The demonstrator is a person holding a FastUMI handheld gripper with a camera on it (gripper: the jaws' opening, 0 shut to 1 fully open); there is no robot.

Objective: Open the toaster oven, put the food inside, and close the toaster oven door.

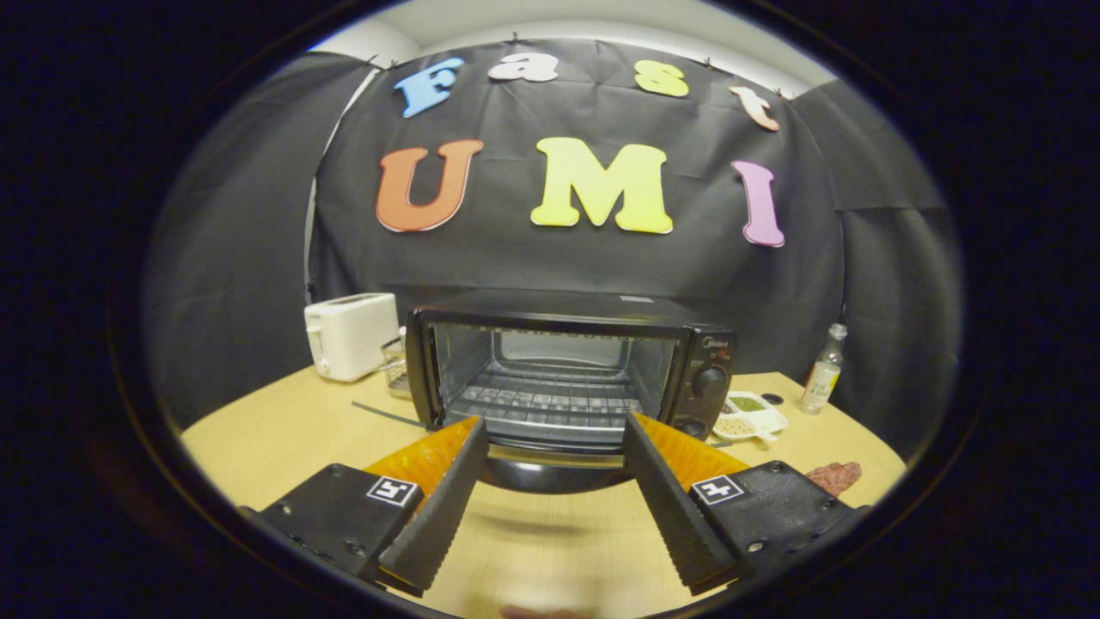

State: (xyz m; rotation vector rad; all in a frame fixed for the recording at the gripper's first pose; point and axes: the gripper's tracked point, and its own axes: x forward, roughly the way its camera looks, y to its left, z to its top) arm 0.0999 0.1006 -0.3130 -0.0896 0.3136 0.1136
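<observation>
Table (284,430): toaster oven (567,370) open, jaws apart.

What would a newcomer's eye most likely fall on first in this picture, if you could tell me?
Most likely the black toaster oven, standing on the wooden table just ahead of the fingers with its door dropped open and the wire rack bare. Next, the gripper, open, its two ridged fingers spread before that door. A white toaster stands beside the oven, a small bottle on its other side.
</observation>
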